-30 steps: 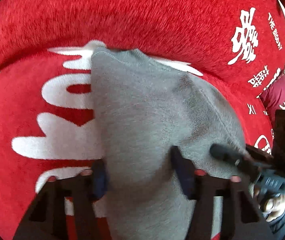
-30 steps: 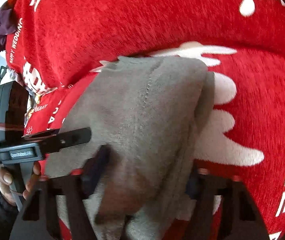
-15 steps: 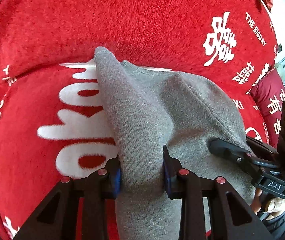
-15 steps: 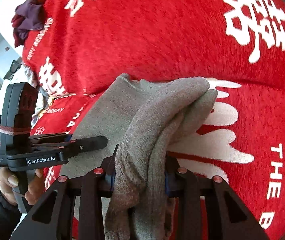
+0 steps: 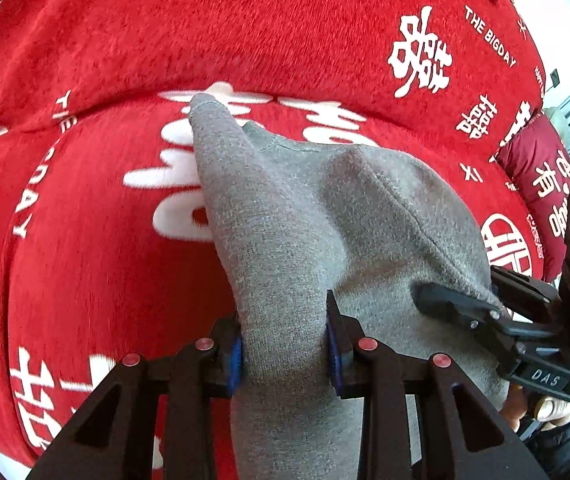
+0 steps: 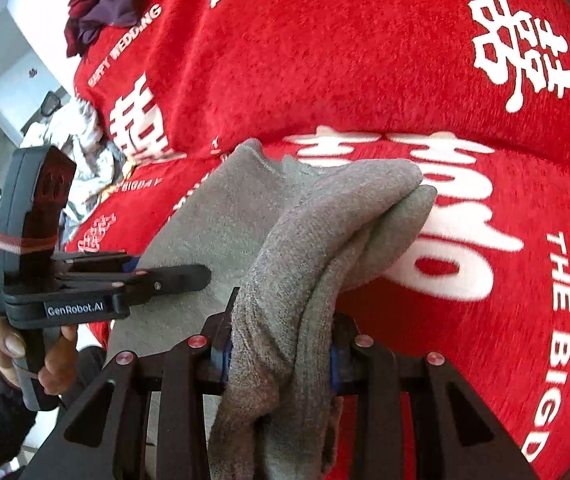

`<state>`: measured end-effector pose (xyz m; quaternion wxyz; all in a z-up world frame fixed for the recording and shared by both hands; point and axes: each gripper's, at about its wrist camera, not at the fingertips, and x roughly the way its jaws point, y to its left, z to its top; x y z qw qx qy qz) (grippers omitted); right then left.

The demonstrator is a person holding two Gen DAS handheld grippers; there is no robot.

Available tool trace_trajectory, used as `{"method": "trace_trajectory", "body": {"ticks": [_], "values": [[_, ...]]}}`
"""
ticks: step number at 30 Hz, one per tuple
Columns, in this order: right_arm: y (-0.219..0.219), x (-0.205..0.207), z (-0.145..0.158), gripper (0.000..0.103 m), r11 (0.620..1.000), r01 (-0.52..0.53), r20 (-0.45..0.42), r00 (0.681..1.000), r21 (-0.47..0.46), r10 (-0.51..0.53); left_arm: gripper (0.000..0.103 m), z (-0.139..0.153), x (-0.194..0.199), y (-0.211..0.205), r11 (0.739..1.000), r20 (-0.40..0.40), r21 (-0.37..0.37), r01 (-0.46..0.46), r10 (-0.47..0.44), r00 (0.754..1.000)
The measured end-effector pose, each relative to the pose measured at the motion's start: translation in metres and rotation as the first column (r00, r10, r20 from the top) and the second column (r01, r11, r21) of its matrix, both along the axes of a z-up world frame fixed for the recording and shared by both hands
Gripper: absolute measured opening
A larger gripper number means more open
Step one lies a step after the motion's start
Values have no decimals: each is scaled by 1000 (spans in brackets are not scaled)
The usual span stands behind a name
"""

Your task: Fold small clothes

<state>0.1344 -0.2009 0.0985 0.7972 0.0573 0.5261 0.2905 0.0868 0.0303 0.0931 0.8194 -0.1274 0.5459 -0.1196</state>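
A small grey knit garment (image 5: 309, 216) lies on a red plush sofa cover, its near edge lifted. My left gripper (image 5: 285, 352) is shut on a bunched fold of it at its left side. My right gripper (image 6: 279, 350) is shut on a thick, doubled fold (image 6: 325, 240) at its right side. Each gripper shows in the other's view: the right one (image 5: 457, 304) at the garment's right edge, the left one (image 6: 173, 276) at its left edge. The garment's far end with the neckline (image 5: 261, 140) rests on the seat.
The red sofa seat (image 5: 85, 260) and backrest (image 5: 245, 28) carry white lettering. A dark red cushion (image 5: 545, 184) lies at the right. A pile of purple clothes (image 6: 105, 4) sits on the backrest top, and light crumpled cloth (image 6: 73, 136) lies at the left.
Both grippers closed from open onto folds of the grey garment, then pulled back and up a little, bunching and lifting its near edge.
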Motion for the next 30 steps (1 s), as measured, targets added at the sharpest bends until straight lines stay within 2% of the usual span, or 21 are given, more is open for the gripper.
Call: {"method": "trace_trajectory", "body": {"ticks": [5, 7, 8, 9, 10, 11, 12, 14, 16, 19, 22, 24, 27, 30], "values": [[8, -25, -30, 37, 997, -17, -20, 1000, -75, 16, 34, -35, -20, 4, 999, -40, -6, -40, 40, 998], [7, -31, -41, 37, 993, -13, -13, 1000, -114, 12, 36, -42, -29, 10, 997, -10, -38, -65, 64, 998], [3, -32, -45, 37, 995, -2, -15, 1000, -101, 0, 39, -44, -31, 13, 996, -5, -55, -72, 72, 997], [-2, -31, -47, 39, 996, 8, -25, 1000, -85, -10, 49, -48, -33, 17, 994, -11, -67, -85, 85, 996], [-6, -29, -49, 40, 997, 16, -41, 999, -78, -19, 53, -50, -34, 18, 994, -18, -64, -93, 92, 996], [-8, -28, -52, 48, 996, 20, -61, 998, -81, -25, 59, -53, -36, 21, 993, -25, -55, -107, 106, 994], [-10, -27, -54, 57, 995, 26, -77, 996, -94, -33, 62, -54, -38, 22, 992, -22, -55, -112, 111, 994], [-16, -28, -55, 67, 993, 43, -91, 994, -113, -54, 62, -49, -45, 28, 991, -14, -55, -121, 120, 993], [-23, -32, -48, 68, 990, 63, -69, 995, -123, -72, 62, -41, -53, 35, 990, -1, -49, -136, 136, 991], [-34, -44, -26, 69, 984, 99, 12, 995, -149, -98, 62, -24, -69, 44, 983, 52, -25, -179, 180, 982], [-23, -61, -3, 69, 991, 38, 96, 995, -130, -26, 62, -5, -79, 37, 987, 122, -8, -163, 163, 979], [-4, -79, 12, 70, 989, -71, 157, 984, -126, 90, 62, 4, -85, 26, 992, 163, 5, -125, 123, 979], [17, -102, 14, 71, 970, -221, 163, 958, -103, 235, 62, 5, -95, 5, 999, 182, 19, -40, 36, 983], [26, -110, -4, 74, 955, -254, 121, 954, -155, 273, 62, -13, -96, -9, 998, 130, 67, -1, -8, 991]]}}
